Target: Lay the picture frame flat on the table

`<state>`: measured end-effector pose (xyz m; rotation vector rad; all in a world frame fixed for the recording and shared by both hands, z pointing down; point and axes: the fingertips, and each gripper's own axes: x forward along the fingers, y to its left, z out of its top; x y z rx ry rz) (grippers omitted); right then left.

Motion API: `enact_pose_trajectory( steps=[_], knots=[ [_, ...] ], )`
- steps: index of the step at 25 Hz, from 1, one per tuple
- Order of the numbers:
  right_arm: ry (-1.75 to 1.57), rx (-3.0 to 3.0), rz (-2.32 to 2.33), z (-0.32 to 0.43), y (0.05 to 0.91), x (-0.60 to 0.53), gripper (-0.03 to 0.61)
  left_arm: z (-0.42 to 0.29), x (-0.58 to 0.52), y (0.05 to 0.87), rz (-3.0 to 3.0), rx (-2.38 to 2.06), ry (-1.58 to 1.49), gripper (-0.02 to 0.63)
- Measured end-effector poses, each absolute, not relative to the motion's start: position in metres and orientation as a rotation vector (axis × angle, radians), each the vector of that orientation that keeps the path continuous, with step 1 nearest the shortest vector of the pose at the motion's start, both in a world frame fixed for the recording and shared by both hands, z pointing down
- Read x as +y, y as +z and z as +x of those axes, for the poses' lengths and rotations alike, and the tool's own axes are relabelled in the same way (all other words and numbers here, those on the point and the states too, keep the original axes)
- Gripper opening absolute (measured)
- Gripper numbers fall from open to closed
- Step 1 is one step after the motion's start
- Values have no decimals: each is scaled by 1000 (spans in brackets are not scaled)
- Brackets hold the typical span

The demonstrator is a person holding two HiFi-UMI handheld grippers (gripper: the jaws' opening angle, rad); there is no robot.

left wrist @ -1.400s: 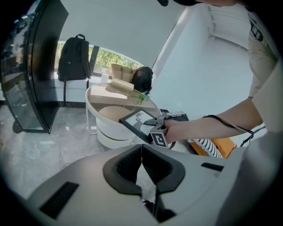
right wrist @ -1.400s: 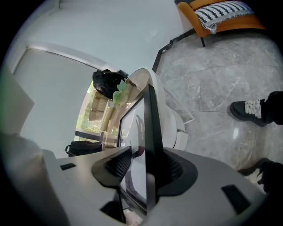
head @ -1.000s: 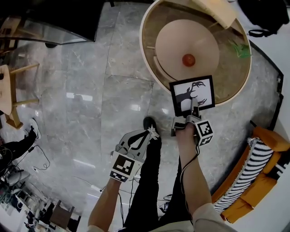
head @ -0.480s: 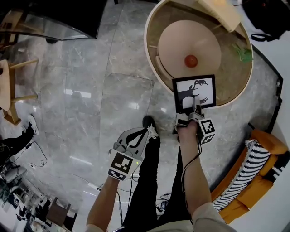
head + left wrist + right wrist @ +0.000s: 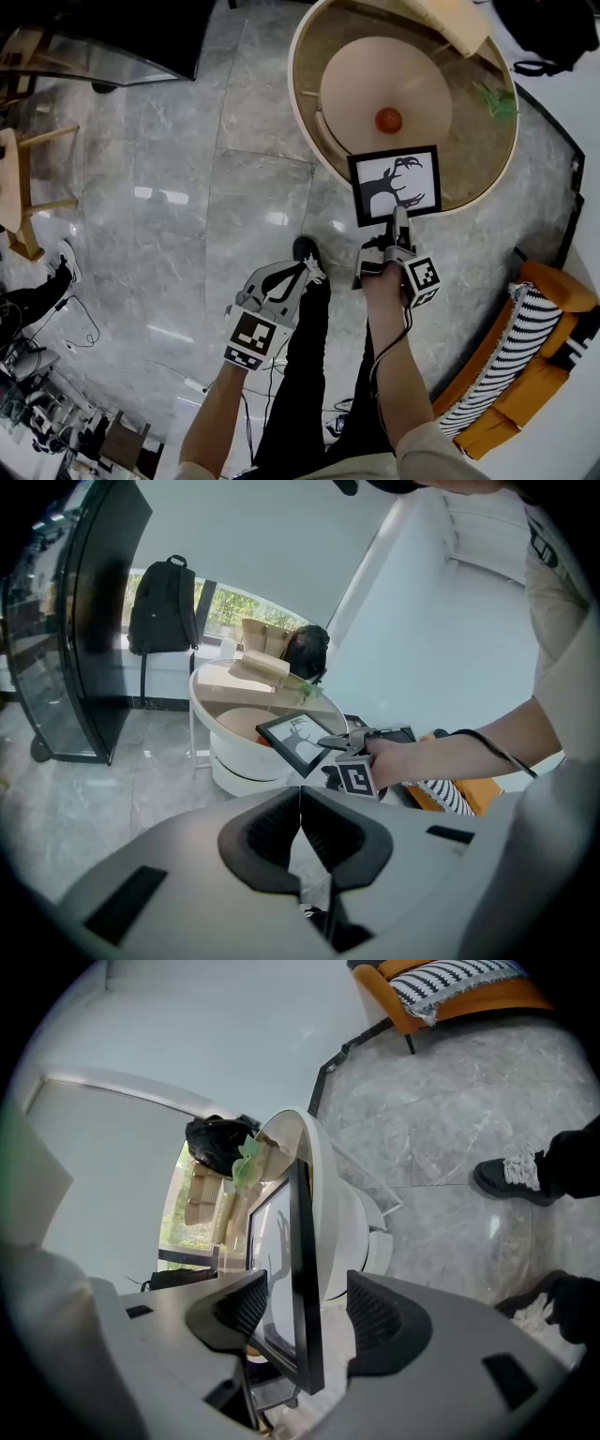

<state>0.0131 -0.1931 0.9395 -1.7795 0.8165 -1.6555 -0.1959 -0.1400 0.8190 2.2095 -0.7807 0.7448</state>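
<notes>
Frame (image 5: 395, 184) (image 5: 298, 740) (image 5: 298, 1269): at the table's near edge, tilted, picture side up; its lower edge sits between the right gripper's jaws.
Table (image 5: 309, 141): round, with a raised rim.
Around: red ball (image 5: 388, 120) just beyond the frame's far edge, toward the table's middle. Green plant (image 5: 494, 101) at the right edge and pale box (image 5: 455, 23) at the far edge, both well apart from the frame.
Floor (image 5: 187, 187): orange chair (image 5: 539, 347) right of the table, a shoe (image 5: 307, 251) near the near edge.
Right gripper (image 5: 398, 217) (image 5: 298, 1312): released. Jaws have just been opening and now stand wide, frame edge between them. A gap shows at one pad; can't tell if the other touches the glass.
Left gripper (image 5: 302, 274) (image 5: 300, 822): clenched, empty, over the floor, apart from the table.
</notes>
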Motion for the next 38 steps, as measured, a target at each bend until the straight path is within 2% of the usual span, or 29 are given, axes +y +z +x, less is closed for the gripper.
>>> enact_pose_trajectory(
  steps=[12, 20, 27, 32, 38],
  knots=[
    [-1730, 1057, -1813, 39, 897, -129, 258, -154, -119, 806, 2250, -780, 761, 21],
    [-1725, 1346, -1758, 74, 843, -103, 258, -100, -69, 785, 2208, -823, 728, 21],
    [-1704, 1745, -1671, 121, 745, -95, 257, -64, -66, 700, 2202, -1019, 613, 21],
    [-1648, 2302, -1526, 114, 668, -55, 256, -41, -34, 619, 2203, -1069, 572, 21],
    [-1360, 2770, -1386, 89, 583, -39, 255, -44, -9, 524, 2242, -1112, 565, 21]
  ],
)
